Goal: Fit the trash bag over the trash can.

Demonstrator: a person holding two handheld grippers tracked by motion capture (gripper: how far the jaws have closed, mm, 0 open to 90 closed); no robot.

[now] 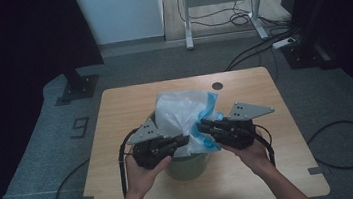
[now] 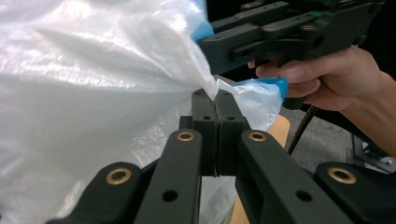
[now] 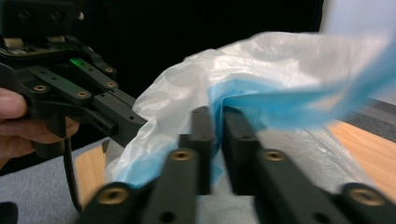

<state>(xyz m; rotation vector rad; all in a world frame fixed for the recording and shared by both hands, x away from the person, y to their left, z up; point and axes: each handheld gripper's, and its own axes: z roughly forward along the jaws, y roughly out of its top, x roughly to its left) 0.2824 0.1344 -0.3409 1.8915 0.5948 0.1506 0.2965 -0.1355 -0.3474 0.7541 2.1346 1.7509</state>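
A translucent white bag (image 1: 183, 110) with a blue rim stands bunched up out of a pale green bin (image 1: 188, 166) at the table's front middle. My left gripper (image 1: 187, 138) comes in from the left. In the left gripper view its jaws (image 2: 215, 95) are pressed together on a pinch of the white bag (image 2: 93, 84), beside the blue rim (image 2: 266, 88). My right gripper (image 1: 201, 126) faces it from the right. In the right gripper view its jaws (image 3: 217, 112) stand slightly apart, with the blue rim (image 3: 289, 102) running loosely through the gap.
The wooden table (image 1: 125, 105) has a round cable hole (image 1: 217, 86) near its far edge. Behind it stand a white desk frame (image 1: 221, 4) and a dark stand base (image 1: 78, 86). Cables (image 1: 343, 143) lie on the grey floor to the right.
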